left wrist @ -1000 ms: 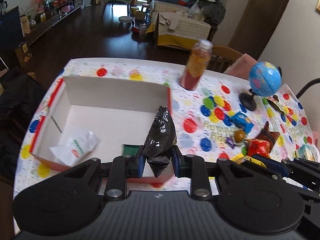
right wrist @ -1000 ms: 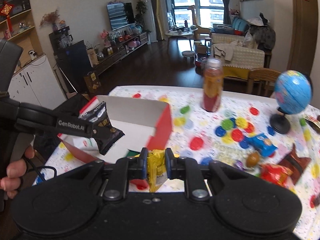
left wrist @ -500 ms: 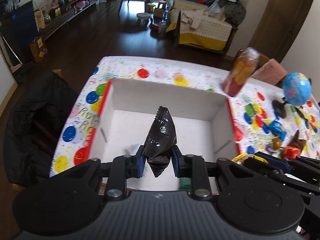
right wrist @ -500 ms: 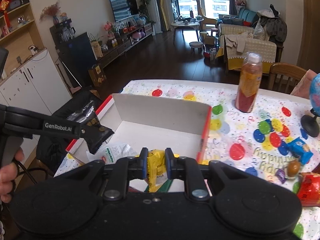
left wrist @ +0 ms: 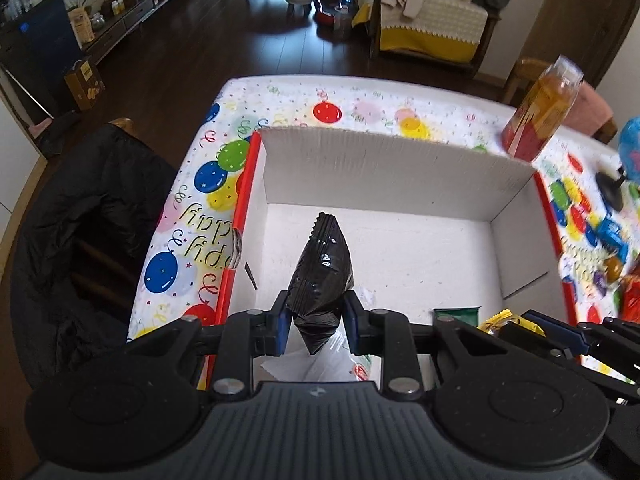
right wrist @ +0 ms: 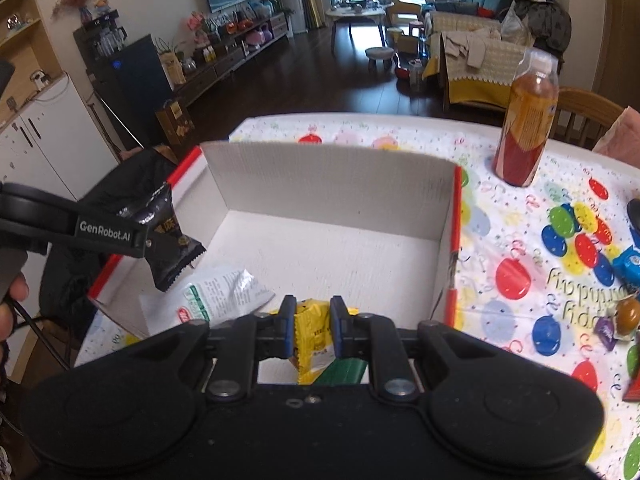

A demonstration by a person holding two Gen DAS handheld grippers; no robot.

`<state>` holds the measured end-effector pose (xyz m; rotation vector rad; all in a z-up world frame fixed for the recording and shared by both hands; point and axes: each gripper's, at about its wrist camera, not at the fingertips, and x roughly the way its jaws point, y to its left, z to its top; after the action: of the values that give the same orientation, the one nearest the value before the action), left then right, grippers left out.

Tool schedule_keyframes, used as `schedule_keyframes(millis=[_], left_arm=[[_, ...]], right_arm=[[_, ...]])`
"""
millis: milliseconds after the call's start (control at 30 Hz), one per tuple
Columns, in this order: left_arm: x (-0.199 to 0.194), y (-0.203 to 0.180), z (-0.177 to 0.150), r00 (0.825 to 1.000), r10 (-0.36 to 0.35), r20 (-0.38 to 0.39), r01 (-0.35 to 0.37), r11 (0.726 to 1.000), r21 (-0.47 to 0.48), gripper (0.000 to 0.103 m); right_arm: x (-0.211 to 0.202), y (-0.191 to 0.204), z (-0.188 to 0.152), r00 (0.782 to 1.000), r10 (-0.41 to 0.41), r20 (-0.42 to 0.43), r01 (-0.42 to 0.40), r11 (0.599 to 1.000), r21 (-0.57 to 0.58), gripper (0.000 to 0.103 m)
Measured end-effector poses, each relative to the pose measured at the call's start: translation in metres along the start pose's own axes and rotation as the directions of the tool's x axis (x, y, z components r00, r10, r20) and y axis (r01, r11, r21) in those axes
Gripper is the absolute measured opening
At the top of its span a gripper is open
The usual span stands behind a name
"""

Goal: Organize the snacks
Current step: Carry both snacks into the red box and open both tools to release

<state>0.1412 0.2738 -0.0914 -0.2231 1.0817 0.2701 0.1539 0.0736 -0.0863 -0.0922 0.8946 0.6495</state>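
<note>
A white cardboard box (left wrist: pixel 392 168) with red outer sides stands open on the balloon-print table. My left gripper (left wrist: pixel 316 318) is shut on a black snack packet (left wrist: pixel 322 276), which hangs over the box's near left part. In the right wrist view the same black snack packet (right wrist: pixel 170 240) shows at the left, above the box wall (right wrist: pixel 332 184). My right gripper (right wrist: pixel 311 330) is shut on a yellow snack packet (right wrist: pixel 312 336) over the box's near edge. A white packet with green print (right wrist: pixel 216 296) and a green packet (left wrist: pixel 456 314) lie inside the box.
A tall bottle of orange drink (right wrist: pixel 526 120) stands right of the box. Loose snacks (right wrist: pixel 624 314) lie on the cloth at the far right, beside a small globe (left wrist: pixel 628 152). A chair with a black jacket (left wrist: pixel 80 216) stands at the table's left side.
Both grippers moved left and down with their packets, from beside the box to over its inside. The box now fills the middle of both views. Neither grip has changed.
</note>
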Motion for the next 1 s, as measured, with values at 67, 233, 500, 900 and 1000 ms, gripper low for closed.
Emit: schedule_keyframes(millis=[67, 233, 500, 900, 1000], left_arm=[[0.007, -0.001, 0.001, 1.0, 0.001, -0.015, 0.0, 1.0, 0.009, 0.026], [0.021, -0.005, -0.003, 0.999, 0.001, -0.054, 0.0, 1.0, 0.029, 0.026], [0.03, -0.013, -0.012, 0.996, 0.005, -0.09, 0.0, 0.998, 0.058, 0.027], [0.0, -0.02, -0.021, 1.0, -0.018, -0.014, 0.019, 0.998, 0.068, 0.066], [-0.011, -0.022, -0.024, 1.0, -0.017, 0.006, 0.017, 0.998, 0.067, 0.066]], right_arm=[[0.006, 0.001, -0.002, 1.0, -0.003, -0.014, 0.003, 1.0, 0.001, 0.016], [0.015, 0.002, -0.007, 0.999, -0.001, -0.049, 0.003, 1.0, 0.028, 0.016], [0.015, 0.001, -0.014, 0.998, -0.013, -0.063, 0.014, 1.0, 0.023, 0.023], [-0.013, -0.004, -0.015, 1.0, 0.0, -0.02, 0.001, 0.999, 0.044, 0.032], [-0.024, -0.004, -0.015, 1.0, 0.003, 0.003, -0.003, 0.999, 0.044, 0.035]])
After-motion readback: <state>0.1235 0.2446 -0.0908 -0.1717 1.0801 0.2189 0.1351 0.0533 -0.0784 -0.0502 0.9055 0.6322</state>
